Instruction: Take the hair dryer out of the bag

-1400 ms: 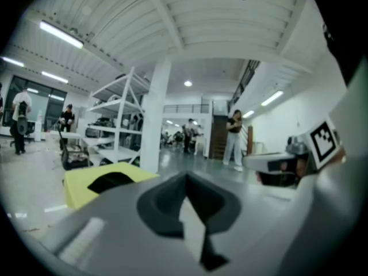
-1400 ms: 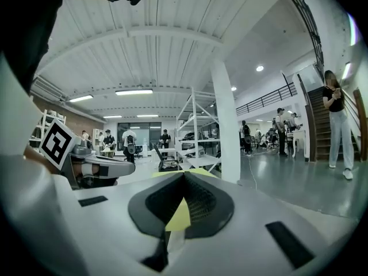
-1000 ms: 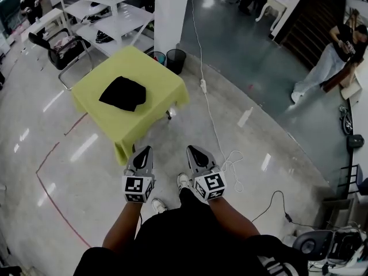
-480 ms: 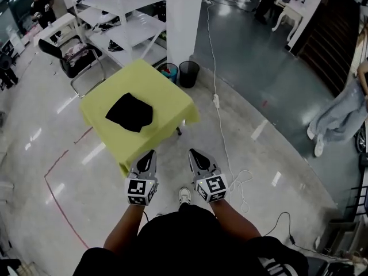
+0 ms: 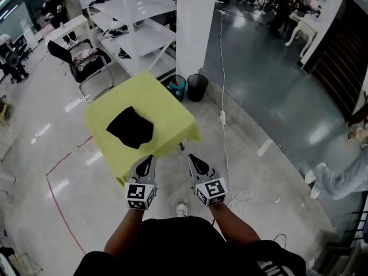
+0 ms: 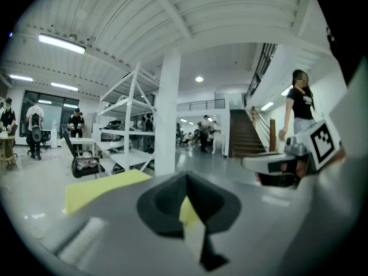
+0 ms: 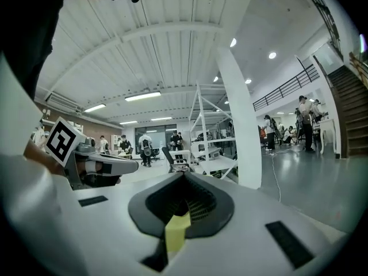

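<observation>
Yellow cloth covers a table (image 5: 167,117), and only the head view shows the black bag (image 5: 131,127) lying on its middle. The hair dryer is out of sight in every view. Left of the table stands a black chair (image 5: 80,59), behind it white shelves (image 5: 138,16), then a white pillar (image 5: 192,22), two bins (image 5: 197,87) and a floor cable (image 5: 223,105). The left gripper (image 5: 147,158) and right gripper (image 5: 192,158) hover short of the table's near edge, well apart from the bag, each with jaws together on nothing. The left gripper view catches just a strip of the cloth.
</observation>
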`<act>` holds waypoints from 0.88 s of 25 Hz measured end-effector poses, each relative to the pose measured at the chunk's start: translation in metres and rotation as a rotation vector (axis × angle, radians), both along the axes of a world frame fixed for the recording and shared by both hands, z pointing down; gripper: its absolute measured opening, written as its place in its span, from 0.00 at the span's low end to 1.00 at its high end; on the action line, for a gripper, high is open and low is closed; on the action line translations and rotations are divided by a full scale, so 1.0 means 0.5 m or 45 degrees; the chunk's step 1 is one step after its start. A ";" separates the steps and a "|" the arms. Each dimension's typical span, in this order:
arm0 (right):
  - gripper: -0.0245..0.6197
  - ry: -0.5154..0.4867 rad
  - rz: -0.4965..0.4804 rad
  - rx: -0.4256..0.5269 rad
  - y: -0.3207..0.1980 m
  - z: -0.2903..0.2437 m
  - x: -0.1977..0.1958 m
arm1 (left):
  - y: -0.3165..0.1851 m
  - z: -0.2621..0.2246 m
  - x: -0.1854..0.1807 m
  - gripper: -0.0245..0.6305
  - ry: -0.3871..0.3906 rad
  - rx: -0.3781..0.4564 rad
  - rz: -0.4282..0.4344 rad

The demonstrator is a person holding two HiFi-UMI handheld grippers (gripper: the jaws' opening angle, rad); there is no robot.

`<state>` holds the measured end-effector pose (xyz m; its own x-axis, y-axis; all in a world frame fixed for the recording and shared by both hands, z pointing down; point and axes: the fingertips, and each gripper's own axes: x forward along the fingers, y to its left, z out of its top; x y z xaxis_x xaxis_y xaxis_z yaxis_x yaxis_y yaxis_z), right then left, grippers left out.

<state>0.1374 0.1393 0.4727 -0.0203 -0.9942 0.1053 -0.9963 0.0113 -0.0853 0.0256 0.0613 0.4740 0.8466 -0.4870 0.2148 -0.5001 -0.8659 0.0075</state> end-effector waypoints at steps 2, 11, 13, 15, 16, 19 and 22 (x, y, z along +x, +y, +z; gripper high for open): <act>0.05 -0.012 -0.015 0.000 -0.012 0.001 0.008 | -0.007 -0.007 0.010 0.05 0.010 -0.001 -0.013; 0.05 -0.031 -0.094 -0.017 -0.105 0.030 0.010 | -0.079 0.028 0.014 0.05 -0.030 -0.009 -0.062; 0.05 -0.027 -0.108 -0.022 -0.133 0.032 0.007 | -0.106 0.034 0.010 0.05 -0.030 -0.019 -0.078; 0.05 -0.022 -0.124 -0.031 -0.165 0.029 0.003 | -0.138 0.039 0.007 0.05 -0.032 -0.024 -0.090; 0.05 -0.019 -0.132 -0.036 -0.183 0.028 0.002 | -0.154 0.042 0.007 0.05 -0.034 -0.028 -0.093; 0.05 -0.001 -0.152 -0.050 -0.249 0.030 0.004 | -0.206 0.052 0.014 0.05 -0.037 -0.047 -0.098; 0.05 0.013 -0.170 -0.066 -0.321 0.038 -0.004 | -0.265 0.065 0.009 0.05 -0.039 -0.076 -0.106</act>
<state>0.1354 -0.0211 0.4919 -0.1507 -0.9760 0.1573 -0.9870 0.1396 -0.0792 0.0304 -0.0710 0.5067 0.7965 -0.5406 0.2709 -0.5708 -0.8200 0.0416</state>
